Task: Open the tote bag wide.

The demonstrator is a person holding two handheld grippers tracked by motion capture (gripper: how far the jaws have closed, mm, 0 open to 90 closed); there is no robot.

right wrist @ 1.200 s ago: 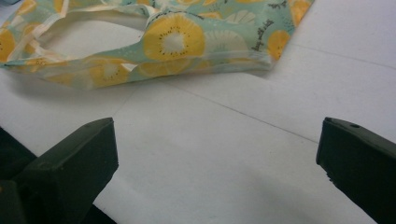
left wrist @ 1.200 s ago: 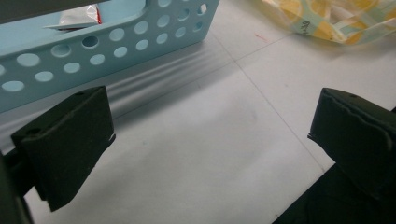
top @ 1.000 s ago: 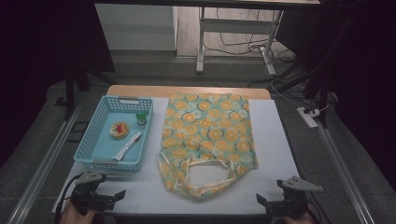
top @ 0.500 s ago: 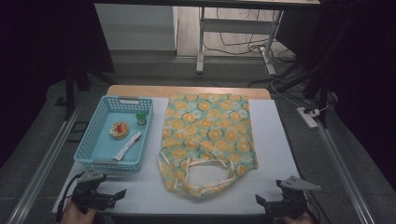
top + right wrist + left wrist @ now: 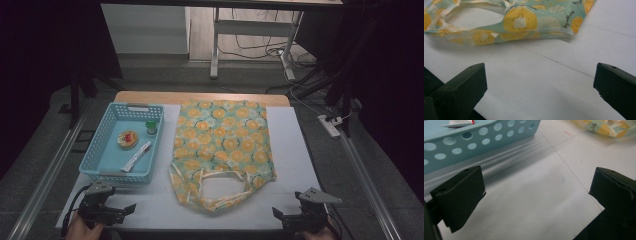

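White table (image 5: 295, 150), citrus-print tote bag (image 5: 222, 145) lying flat beside blue basket (image 5: 102, 150), left hand-held gripper (image 5: 131, 207) and right hand-held gripper (image 5: 276, 212) at near edge, jaws apart, empty

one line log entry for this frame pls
left gripper: open, empty, near basket | right gripper: open, empty, near bag | bag: flat on table, untouched

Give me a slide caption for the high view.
Both grippers, left and right, open at the table's near edge before a citrus-print tote bag and blue basket.
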